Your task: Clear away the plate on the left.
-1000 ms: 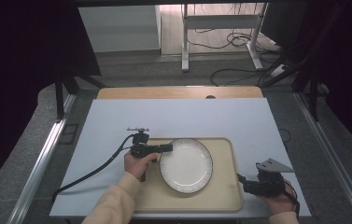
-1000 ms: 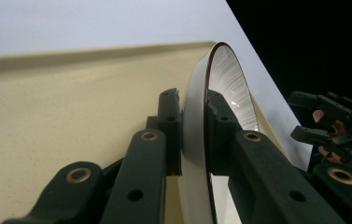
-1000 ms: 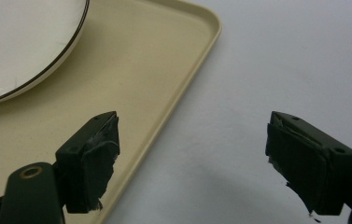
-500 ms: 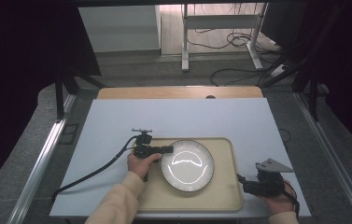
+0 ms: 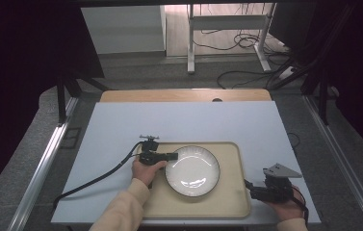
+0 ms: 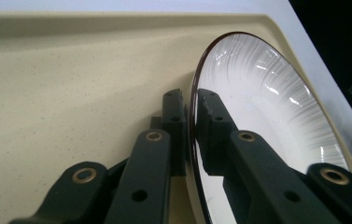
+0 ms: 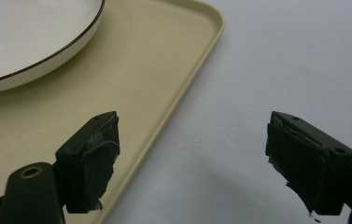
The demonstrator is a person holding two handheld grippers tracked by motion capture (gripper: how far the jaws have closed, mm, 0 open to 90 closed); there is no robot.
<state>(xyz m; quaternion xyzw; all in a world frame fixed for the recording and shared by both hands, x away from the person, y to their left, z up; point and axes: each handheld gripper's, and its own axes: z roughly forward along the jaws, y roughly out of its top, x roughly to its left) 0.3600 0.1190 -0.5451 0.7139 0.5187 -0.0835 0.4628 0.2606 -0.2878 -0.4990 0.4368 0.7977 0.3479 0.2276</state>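
White table (image 5: 121,125): left gripper (image 5: 172,156) pinches plate (image 5: 192,171) (tray-borne).

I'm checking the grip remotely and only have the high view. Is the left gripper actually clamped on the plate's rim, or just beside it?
Observer: Clamped. In the left gripper view the left gripper has one jaw under the plate and one on top, rim between.
Operator: And the right gripper?
Observer: The right gripper is open, holding nothing.
Operator: Over what?
Observer: It straddles the tray edge: one jaw over the tray, one over the table.
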